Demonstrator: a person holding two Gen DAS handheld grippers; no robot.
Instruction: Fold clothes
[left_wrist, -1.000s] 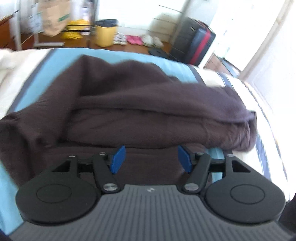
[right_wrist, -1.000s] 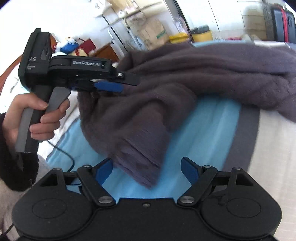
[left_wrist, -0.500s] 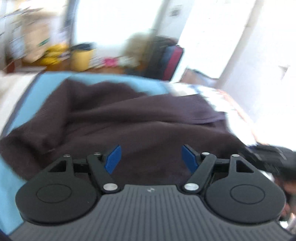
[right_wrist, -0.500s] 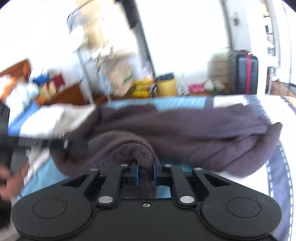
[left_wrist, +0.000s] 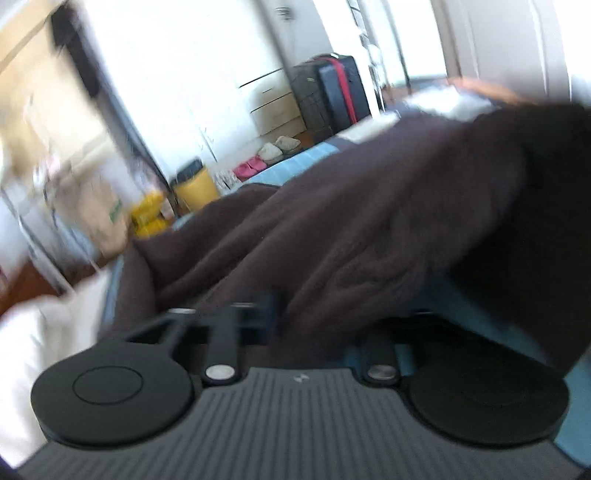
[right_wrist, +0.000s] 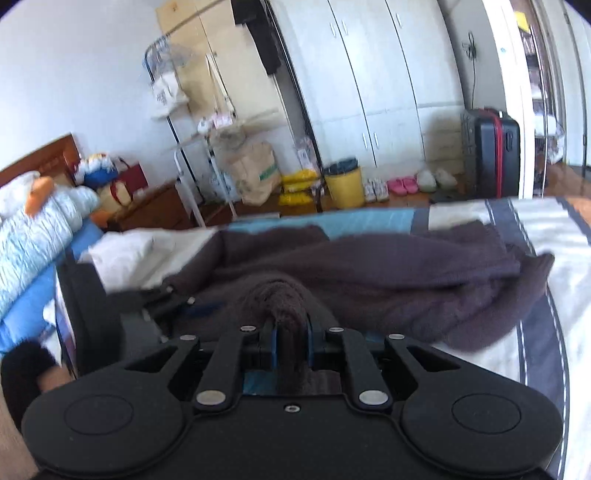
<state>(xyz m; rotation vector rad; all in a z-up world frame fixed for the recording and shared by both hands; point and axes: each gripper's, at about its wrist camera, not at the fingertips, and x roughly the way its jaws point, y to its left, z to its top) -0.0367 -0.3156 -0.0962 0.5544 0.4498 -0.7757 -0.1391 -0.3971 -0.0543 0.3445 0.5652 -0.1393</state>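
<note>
Fuzzy brown knit sweater (right_wrist: 369, 280), bunched

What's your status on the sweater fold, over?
Left claw closing, brown sweater between its jaws. Right claw opening slightly, sweater fold pinched between pads. Rest heaped on striped bedspread. No obstruction seen.

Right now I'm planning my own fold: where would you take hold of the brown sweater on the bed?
Grip a raised fold along the near edge of the brown sweater, coming in low from the bed's near side. It lies bunched in thick ridges that fit between the pads. The right gripper already pinches such a ridge; the left gripper is closing on fabric beside it.
</note>
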